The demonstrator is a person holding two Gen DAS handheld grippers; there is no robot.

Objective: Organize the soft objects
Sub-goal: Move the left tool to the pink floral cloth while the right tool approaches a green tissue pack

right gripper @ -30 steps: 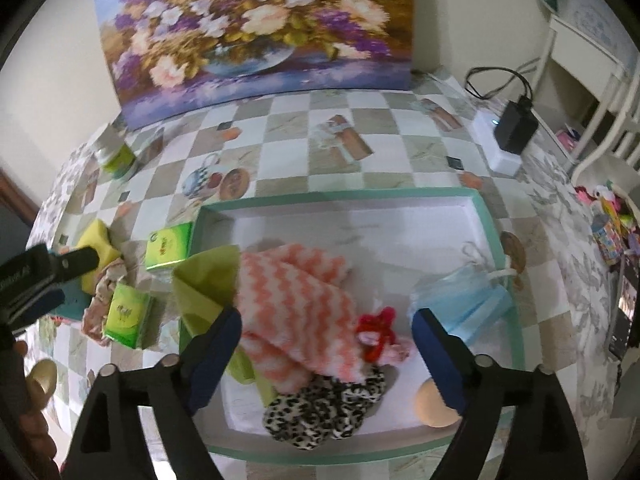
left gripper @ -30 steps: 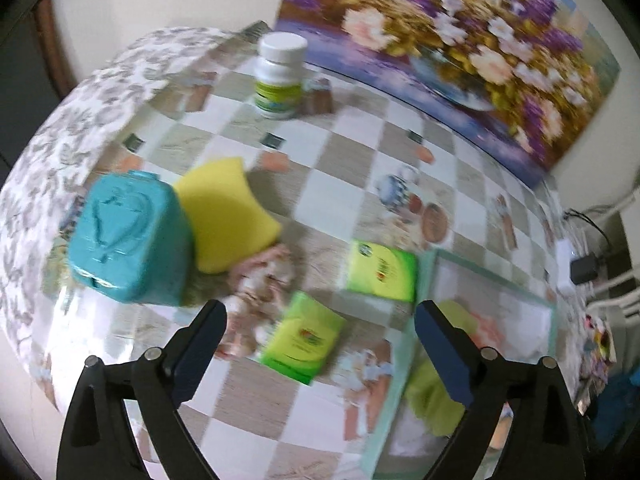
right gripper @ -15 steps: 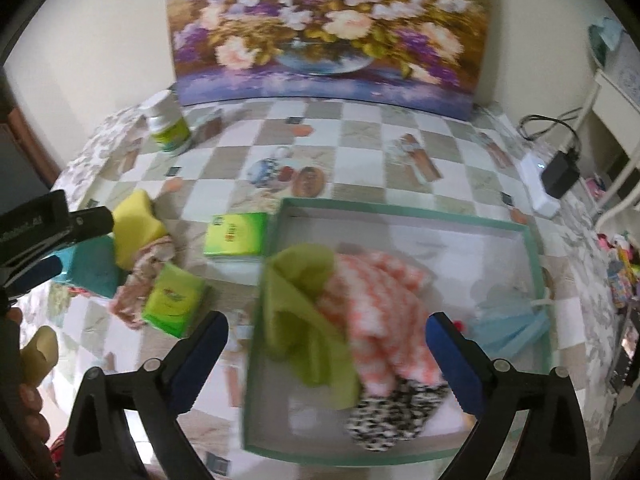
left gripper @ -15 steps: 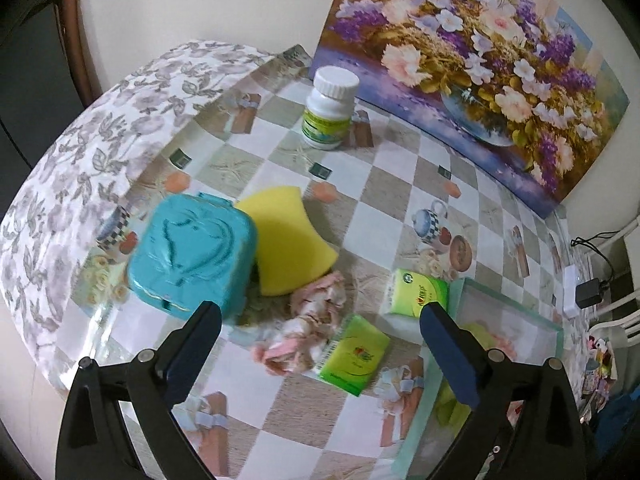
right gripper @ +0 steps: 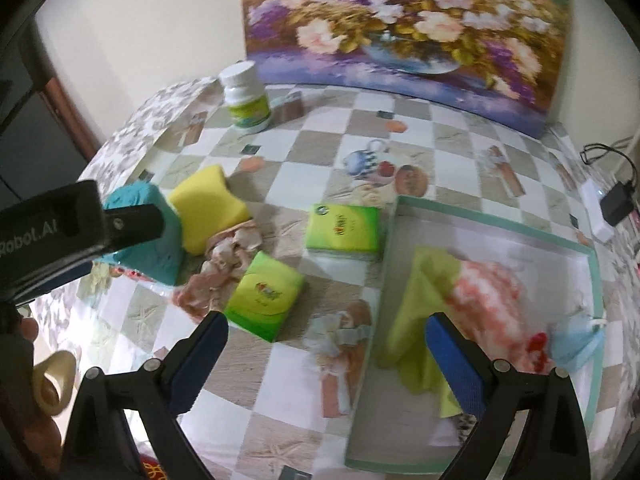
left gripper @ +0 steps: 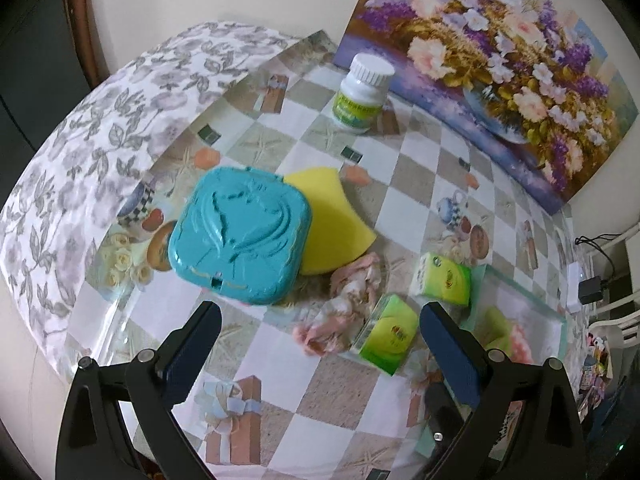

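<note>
The left gripper [left gripper: 316,330] hangs above the table [left gripper: 416,164] with its jaws spread wide and nothing between them; the right gripper [right gripper: 326,338] is likewise released and empty, hovering over the tray's left edge. Below the left gripper lies a crumpled pink cloth [left gripper: 344,304], touching a yellow sponge [left gripper: 332,228] on its far side and a green tissue pack [left gripper: 386,334] on its right; a teal box [left gripper: 240,236] sits partly on the sponge. A second green tissue pack [left gripper: 444,280] lies just beside the tray [right gripper: 492,224], near its left rim. In the tray rest a lime-green cloth [right gripper: 420,308], an orange-and-white fluffy towel [right gripper: 488,296] overlapping it, a small red item [right gripper: 538,346] that is too blurred to name, and what looks like a light-blue face mask [right gripper: 576,344] by the right wall. A white pill bottle [left gripper: 362,94] stands upright at the back, near a flower painting [left gripper: 500,52] leaning on the wall; a charger [right gripper: 616,204] sits at the far right edge.
</note>
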